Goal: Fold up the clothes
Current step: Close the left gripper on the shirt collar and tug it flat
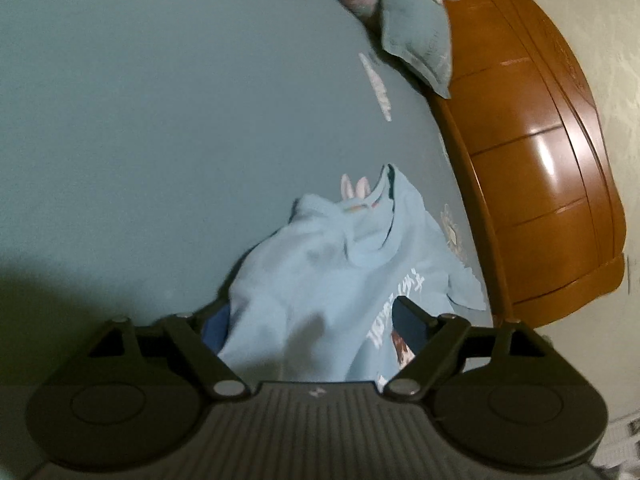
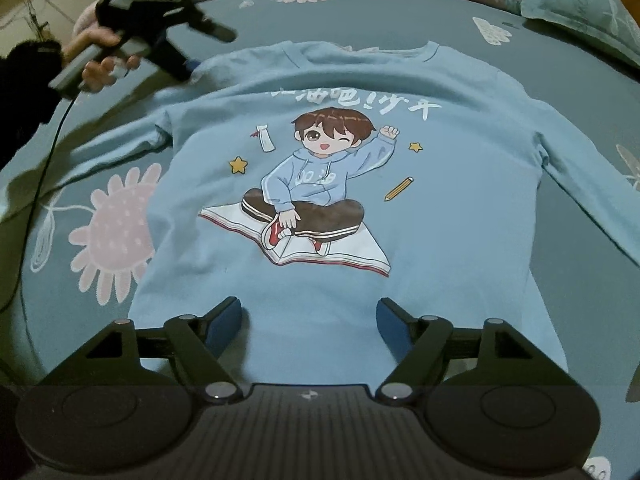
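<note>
Shirt point(image 2: 340, 200) flat on bed point(image 2: 48, 184), left fingers point(image 1: 224, 332) open around its shoulder, right fingers point(image 2: 228, 320) open over its hem

My right wrist camera looks down the blue shirt point(image 2: 340, 208) from its hem. My left one sits close at its shoulder, facing the headboard point(image 1: 560, 160). Both share the shirt.

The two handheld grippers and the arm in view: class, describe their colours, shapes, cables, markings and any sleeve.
Both grippers, the right gripper and left gripper, are matte black with round pivot housings, silver pins, a ribbed centre plate bearing a small pale logo, and dark blue finger pads. A thin black cable trails from the left one; its hand emerges from a black sleeve.
</note>
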The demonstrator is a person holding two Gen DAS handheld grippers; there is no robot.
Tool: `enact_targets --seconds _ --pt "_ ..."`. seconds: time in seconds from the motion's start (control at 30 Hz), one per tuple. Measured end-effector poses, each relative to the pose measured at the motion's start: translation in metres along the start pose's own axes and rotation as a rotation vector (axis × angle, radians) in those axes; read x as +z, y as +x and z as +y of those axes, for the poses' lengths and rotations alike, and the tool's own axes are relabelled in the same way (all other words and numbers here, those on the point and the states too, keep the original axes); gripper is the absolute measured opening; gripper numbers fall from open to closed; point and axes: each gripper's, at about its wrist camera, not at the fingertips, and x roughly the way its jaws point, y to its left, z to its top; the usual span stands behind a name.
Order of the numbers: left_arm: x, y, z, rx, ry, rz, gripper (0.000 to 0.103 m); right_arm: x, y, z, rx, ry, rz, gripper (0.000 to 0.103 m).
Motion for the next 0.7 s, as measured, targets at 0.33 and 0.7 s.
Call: enact_targets --seconds 0.33,0.7 --pt "0.023 0.032 -0.01 -0.128 -0.035 -0.084 0.085 0.002 0.003 0.0 0.032 -0.028 -0.009 0.087" --pt "0.023 0.038 -0.013 -0.021 0.034 -0.118 0.027 0.003 0.005 -0.005 0.048 -0.023 -0.017 0.089"
